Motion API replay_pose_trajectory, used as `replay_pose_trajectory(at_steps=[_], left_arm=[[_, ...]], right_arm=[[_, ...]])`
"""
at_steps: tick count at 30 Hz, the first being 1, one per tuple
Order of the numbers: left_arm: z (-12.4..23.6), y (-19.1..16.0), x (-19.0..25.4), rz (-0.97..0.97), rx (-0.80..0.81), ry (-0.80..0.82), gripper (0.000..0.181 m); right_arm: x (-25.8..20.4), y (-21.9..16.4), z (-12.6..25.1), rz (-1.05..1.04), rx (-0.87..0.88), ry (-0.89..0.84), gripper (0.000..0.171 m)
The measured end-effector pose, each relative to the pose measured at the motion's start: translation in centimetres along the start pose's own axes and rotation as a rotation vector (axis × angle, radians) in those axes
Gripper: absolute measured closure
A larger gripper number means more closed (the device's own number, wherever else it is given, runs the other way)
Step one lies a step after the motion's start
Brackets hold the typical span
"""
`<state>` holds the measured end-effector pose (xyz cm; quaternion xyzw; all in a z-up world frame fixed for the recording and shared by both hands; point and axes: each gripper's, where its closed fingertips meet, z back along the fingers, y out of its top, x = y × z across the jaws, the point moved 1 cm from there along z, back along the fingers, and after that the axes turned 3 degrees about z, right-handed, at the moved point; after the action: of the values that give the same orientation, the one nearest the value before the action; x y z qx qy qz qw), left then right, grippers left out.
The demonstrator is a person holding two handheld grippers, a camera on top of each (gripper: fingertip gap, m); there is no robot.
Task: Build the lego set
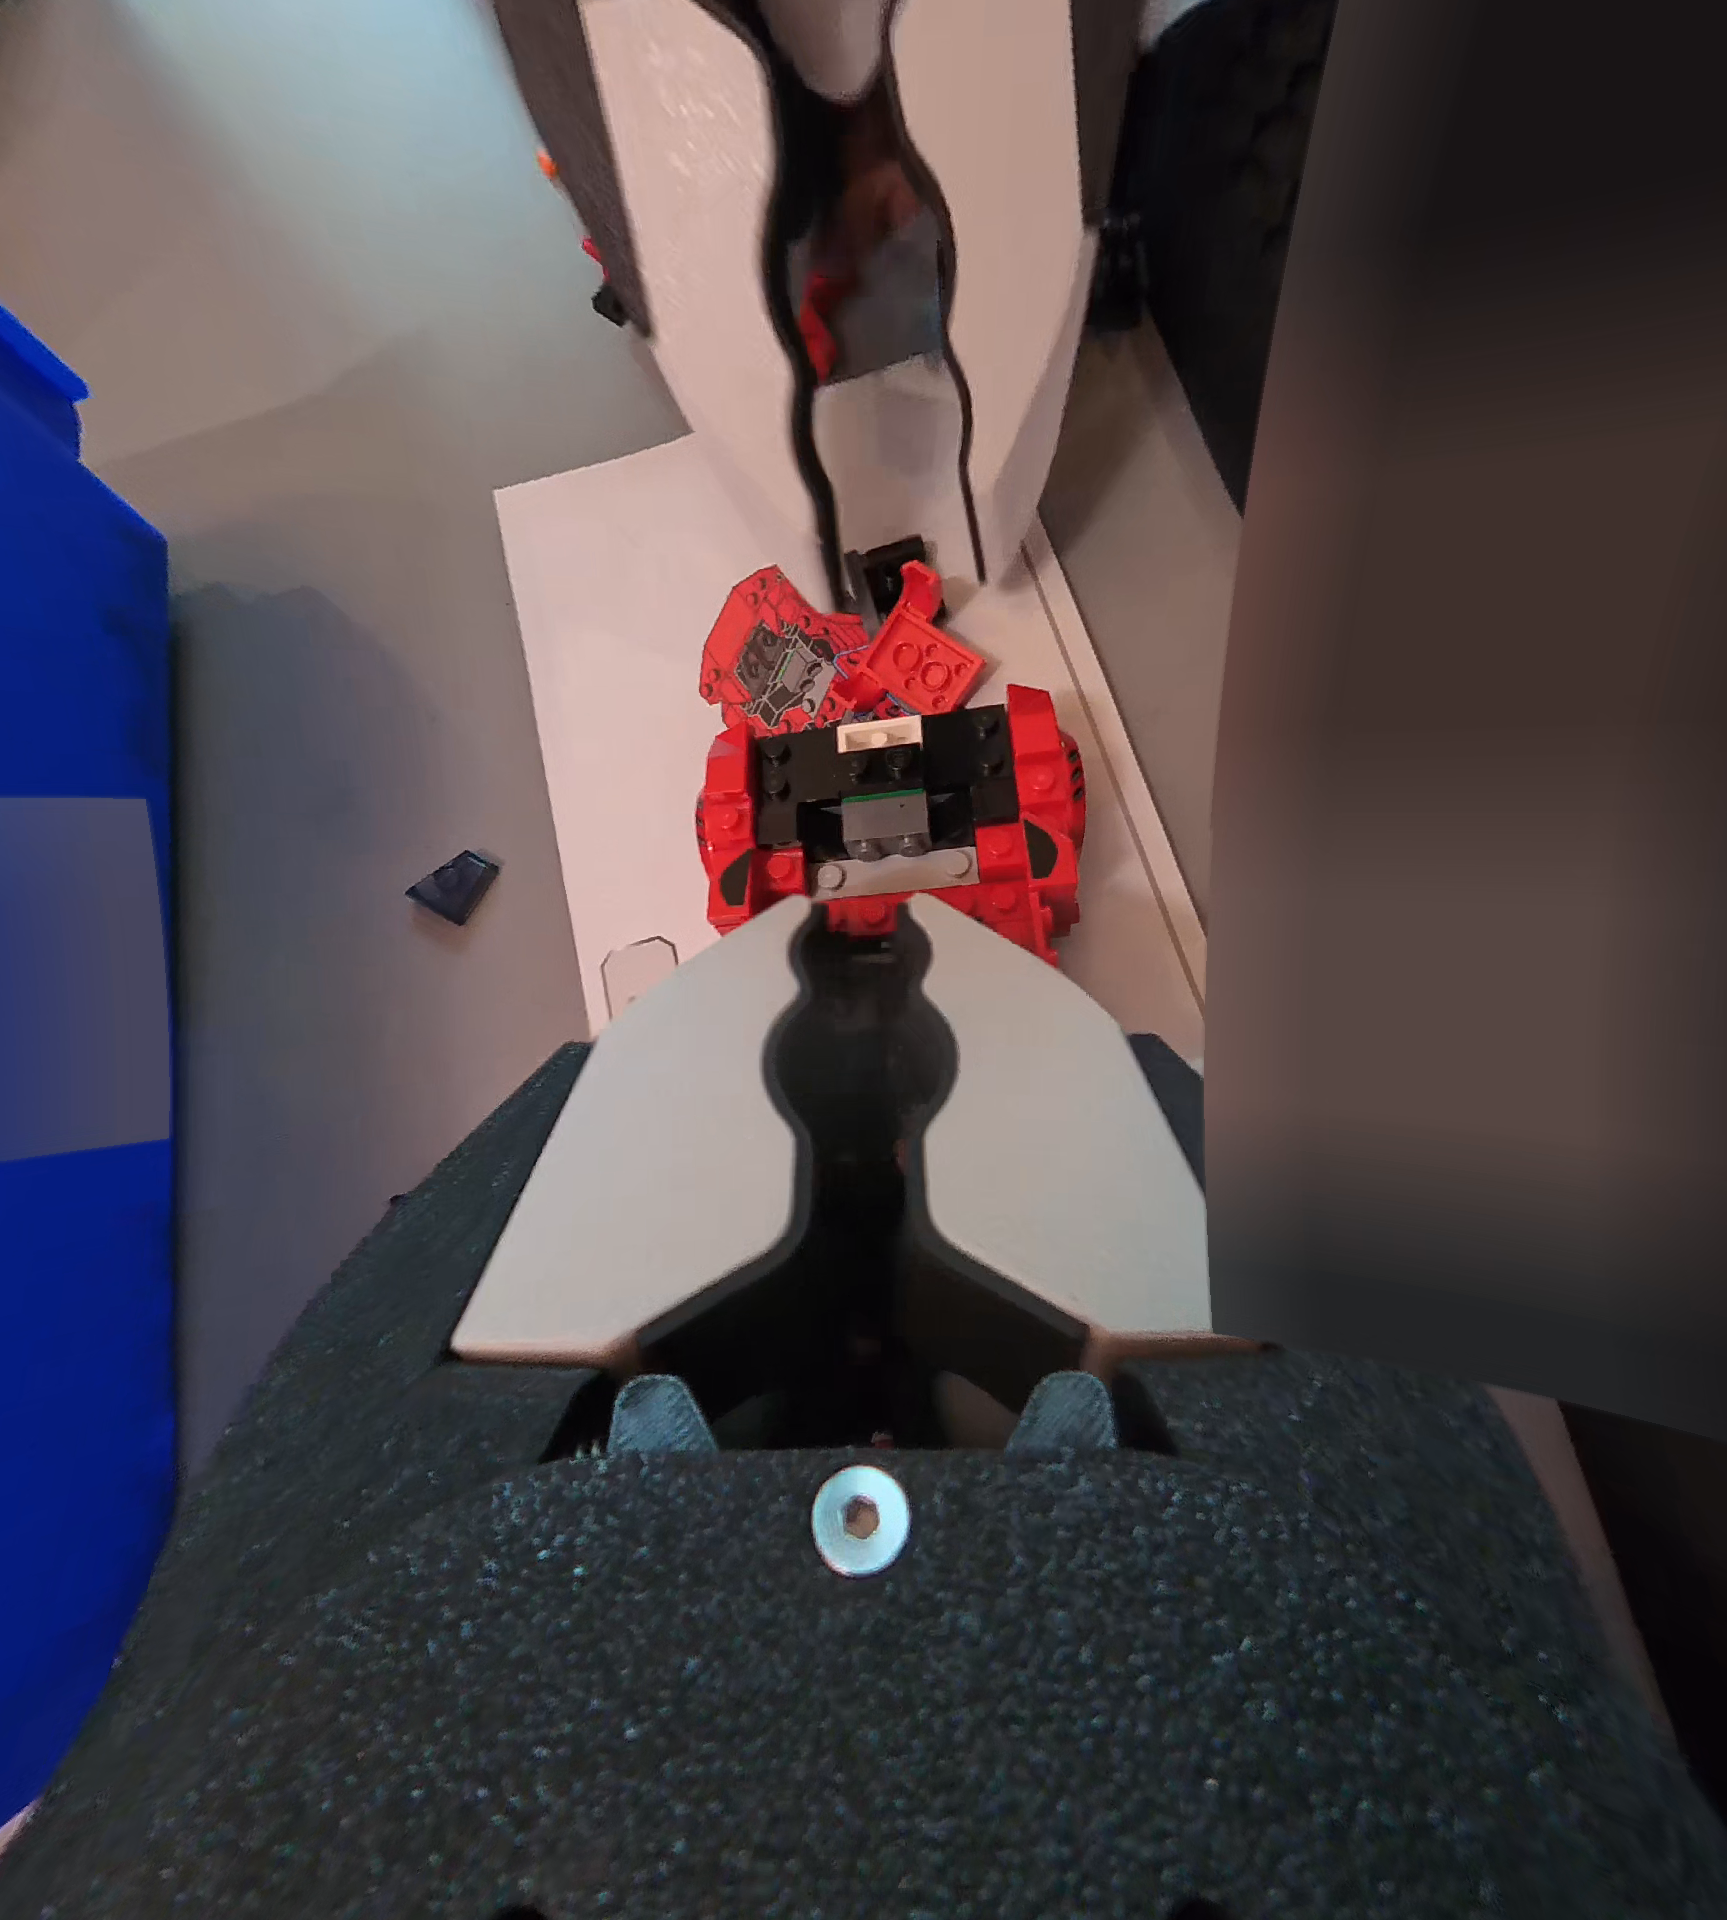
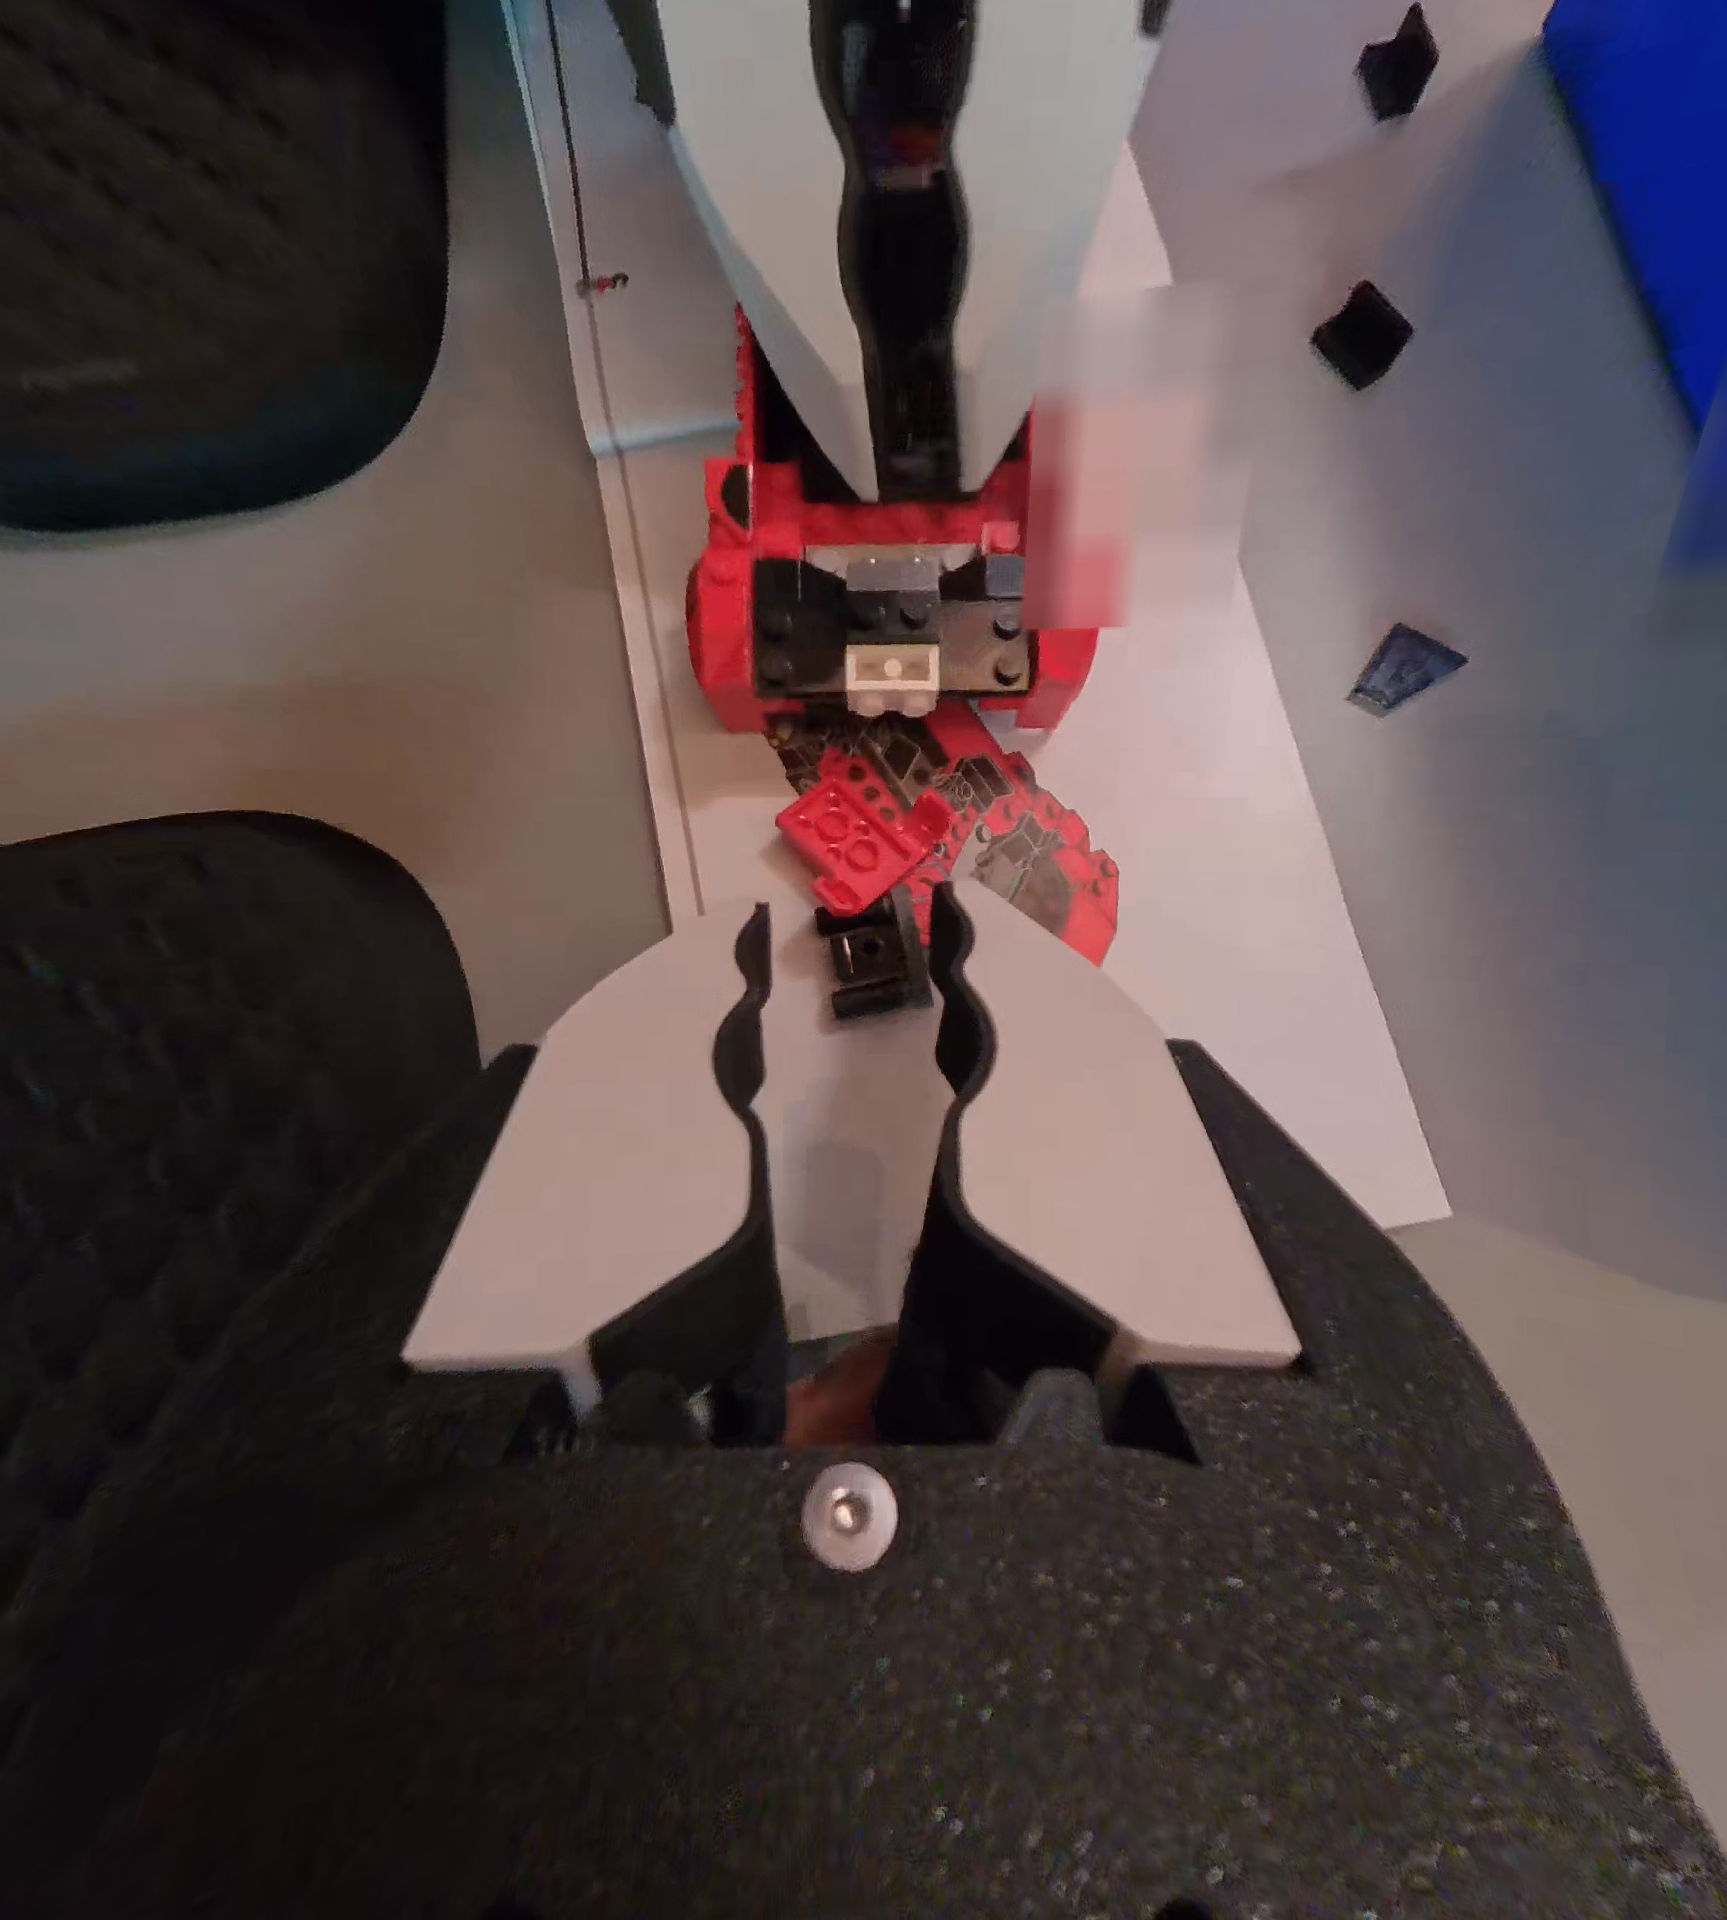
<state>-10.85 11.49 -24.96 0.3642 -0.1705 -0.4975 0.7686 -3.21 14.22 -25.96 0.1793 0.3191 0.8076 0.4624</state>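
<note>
A red Lego build (image 1: 734,821) with a black centre, a white brick and grey bricks lies on a white instruction sheet (image 1: 610,644). My left gripper (image 1: 864,920) is shut on the build's near end; it also shows at the top of the right wrist view (image 2: 916,483). My right gripper (image 2: 848,920) is open and low over the sheet. A small black piece (image 2: 874,961) lies between its tips, untouched as far as I can tell. A loose red plate (image 2: 859,842) lies just beyond, between the black piece and the build (image 2: 724,623). The right gripper also shows in the left wrist view (image 1: 906,577).
A blue bin (image 1: 7,831) stands at the left, seen at the right in the right wrist view (image 2: 1690,208). Small dark pieces (image 2: 1404,670) (image 2: 1363,332) lie on the table beside the sheet (image 2: 1202,935). Two black padded cushions (image 2: 163,260) (image 2: 163,1091) sit at the left. The left gripper's tips are roughly 8 cm from the right gripper's.
</note>
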Motion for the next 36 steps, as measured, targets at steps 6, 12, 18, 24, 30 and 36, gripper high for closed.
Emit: replay_pose_trajectory(at_steps=[6, 12, 18, 24, 30, 36], left_arm=[[0.5, 0.1, -0.1, -0.004, 0.002, 0.006, 0.161], [1.6, 0.7, -0.5, -0.009, 0.007, 0.04, 0.151], [2.1, 4.9, 0.0, 0.079, 0.157, 0.051, 0.15], [-0.2, 6.3, 0.4, 0.267, 0.124, 0.065, 0.142], [0.0, 6.4, -1.4, 0.254, 0.13, 0.233, 0.164], [3.7, 7.3, -3.5, 0.232, 0.22, 0.361, 0.156]], right_arm=[[-0.2, 0.2, -0.6, 0.075, -0.013, -0.031, 0.164], [0.0, 0.8, 0.4, 0.121, 0.019, -0.064, 0.166], [0.0, 2.7, 1.8, 0.229, 0.126, -0.129, 0.166], [0.9, 4.4, 3.8, 0.41, 0.135, -0.361, 0.166], [2.0, 2.5, 3.2, 0.321, 0.014, -0.365, 0.166], [3.8, -1.0, 2.1, 0.065, -0.084, -0.295, 0.166]])
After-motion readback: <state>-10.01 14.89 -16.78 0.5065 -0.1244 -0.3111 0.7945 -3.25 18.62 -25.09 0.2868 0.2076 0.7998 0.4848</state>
